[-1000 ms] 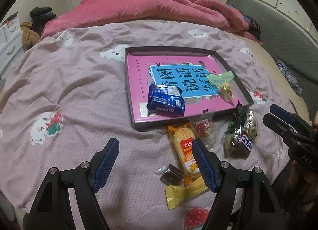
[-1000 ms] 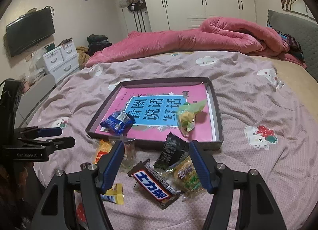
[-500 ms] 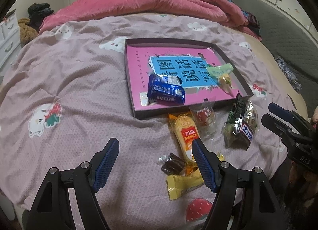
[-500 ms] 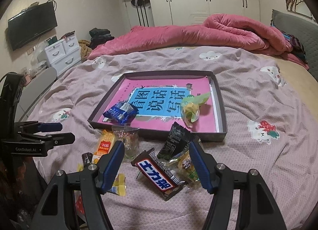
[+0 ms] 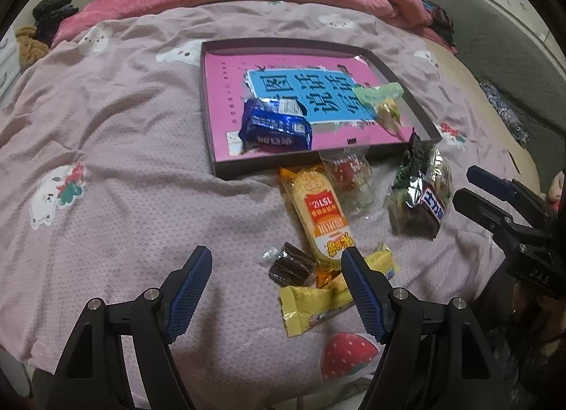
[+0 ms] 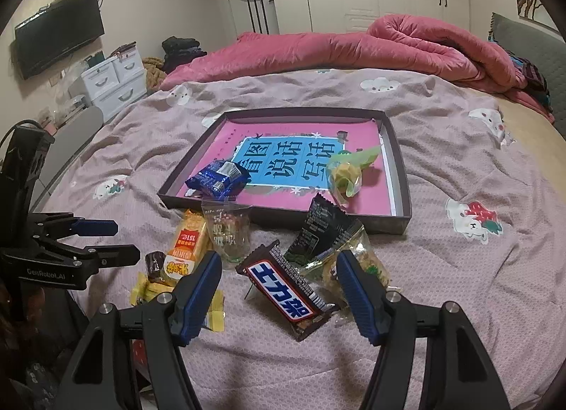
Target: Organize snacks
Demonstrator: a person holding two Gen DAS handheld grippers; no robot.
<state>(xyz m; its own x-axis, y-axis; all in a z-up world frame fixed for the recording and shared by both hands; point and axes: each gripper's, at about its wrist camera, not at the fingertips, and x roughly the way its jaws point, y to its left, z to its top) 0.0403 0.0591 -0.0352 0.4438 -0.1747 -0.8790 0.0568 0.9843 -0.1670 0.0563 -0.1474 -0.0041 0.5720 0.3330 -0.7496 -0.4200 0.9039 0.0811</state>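
Both the left gripper [image 5: 276, 272] and right gripper [image 6: 279, 277] gape wide, empty. The bar [image 6: 288, 295] ahead overlaps the bag [image 6: 357, 261]; closing carelessly could pinch both.

Left gripper [image 5: 276, 261]: we hold it low at 6 o'clock of its own view, jaws spread wide, nothing between the blue pads. Right gripper [image 6: 279, 265]: likewise at 6 o'clock, jaws wide apart, gripping nothing, level with the left
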